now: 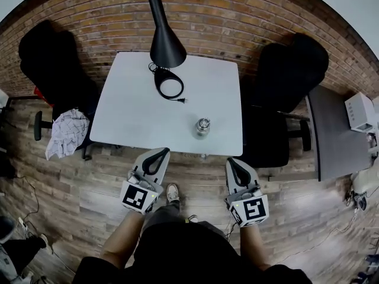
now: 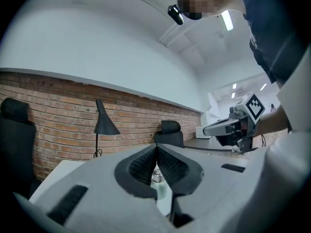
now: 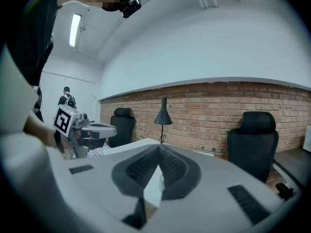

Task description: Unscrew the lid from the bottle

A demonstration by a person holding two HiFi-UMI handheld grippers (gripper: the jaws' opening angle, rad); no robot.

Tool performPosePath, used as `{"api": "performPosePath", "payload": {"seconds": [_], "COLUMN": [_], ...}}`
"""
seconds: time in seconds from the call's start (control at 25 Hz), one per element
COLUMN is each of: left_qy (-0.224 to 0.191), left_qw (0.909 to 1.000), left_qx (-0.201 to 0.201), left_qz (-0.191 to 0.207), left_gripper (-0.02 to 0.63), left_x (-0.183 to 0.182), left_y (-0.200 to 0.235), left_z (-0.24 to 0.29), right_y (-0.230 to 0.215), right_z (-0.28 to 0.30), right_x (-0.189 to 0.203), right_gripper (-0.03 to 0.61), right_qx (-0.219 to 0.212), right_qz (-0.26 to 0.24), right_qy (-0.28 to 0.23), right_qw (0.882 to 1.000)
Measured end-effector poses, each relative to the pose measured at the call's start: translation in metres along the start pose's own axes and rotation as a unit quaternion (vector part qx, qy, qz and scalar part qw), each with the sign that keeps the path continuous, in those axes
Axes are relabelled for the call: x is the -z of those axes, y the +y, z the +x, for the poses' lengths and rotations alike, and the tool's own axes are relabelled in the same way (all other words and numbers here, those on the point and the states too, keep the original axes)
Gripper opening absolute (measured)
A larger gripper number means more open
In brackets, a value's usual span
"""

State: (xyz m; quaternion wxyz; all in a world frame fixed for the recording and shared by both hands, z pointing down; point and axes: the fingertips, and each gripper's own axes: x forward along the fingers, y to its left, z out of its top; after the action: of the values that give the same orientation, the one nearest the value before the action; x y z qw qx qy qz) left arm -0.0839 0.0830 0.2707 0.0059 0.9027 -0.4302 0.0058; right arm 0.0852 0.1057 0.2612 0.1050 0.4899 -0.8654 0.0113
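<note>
A small clear bottle [image 1: 202, 127] with a silver lid stands upright near the front edge of the white table [image 1: 136, 111]. My left gripper [image 1: 163, 152] hangs in front of that edge, to the bottle's lower left, shut with nothing between its jaws. My right gripper [image 1: 231, 161] is also short of the table, to the bottle's lower right, shut and empty. In the left gripper view the bottle [image 2: 156, 177] shows beyond the closed tips [image 2: 156, 147], still some way off. The right gripper view shows its closed tips [image 3: 159, 148] and only the table's corner [image 3: 154, 188] past them.
A black cone-shaded lamp [image 1: 163, 37] with a ring base and coiled cord [image 1: 169, 84] sits at the table's far side. Black office chairs [image 1: 56, 70] flank the table; the left one carries a crumpled cloth [image 1: 67, 133]. A brick wall [image 1: 237, 16] lies behind, a grey desk [image 1: 334, 135] to the right.
</note>
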Motion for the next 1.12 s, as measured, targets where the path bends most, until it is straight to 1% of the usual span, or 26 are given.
{"api": "performPosePath", "payload": {"seconds": [0.12,0.2,0.36,0.48,0.6,0.84,1.0,1.12], "left_qy": [0.000,0.007,0.019,0.021,0.022,0.026,0.048,0.061], "left_qw": [0.9998,0.9994,0.9978,0.9969,0.9974,0.9994,0.9986,0.9978], "left_qx": [0.015,0.029,0.058,0.067,0.059,0.021,0.014,0.018], "left_qz": [-0.010,-0.015,-0.028,-0.035,-0.036,-0.012,-0.019,-0.018], "left_gripper": [0.023,0.023,0.023,0.023,0.022,0.023,0.023,0.023], "left_x": [0.003,0.011,0.024,0.027,0.027,0.024,0.040,0.064], "left_y": [0.013,0.016,0.007,0.000,0.002,0.015,0.014,0.014], "left_z": [0.014,0.020,0.036,0.047,0.057,0.063,0.069,0.078], "right_y": [0.009,0.011,0.014,0.009,-0.005,-0.028,-0.038,-0.044], "right_z": [0.023,0.033,0.045,0.047,0.050,0.058,0.067,0.074], "right_x": [-0.008,-0.009,-0.007,-0.005,-0.005,0.001,0.011,0.023], "right_gripper": [0.014,0.014,0.014,0.014,0.014,0.014,0.014,0.014], "right_qx": [-0.007,-0.007,-0.014,-0.013,-0.013,-0.030,-0.039,-0.042], "right_qz": [0.000,0.003,0.000,0.003,0.003,0.002,0.002,-0.001], "right_qy": [0.002,0.007,0.021,0.026,0.025,0.020,0.027,0.036], "right_qw": [1.000,1.000,1.000,1.000,1.000,0.999,0.999,0.998]}}
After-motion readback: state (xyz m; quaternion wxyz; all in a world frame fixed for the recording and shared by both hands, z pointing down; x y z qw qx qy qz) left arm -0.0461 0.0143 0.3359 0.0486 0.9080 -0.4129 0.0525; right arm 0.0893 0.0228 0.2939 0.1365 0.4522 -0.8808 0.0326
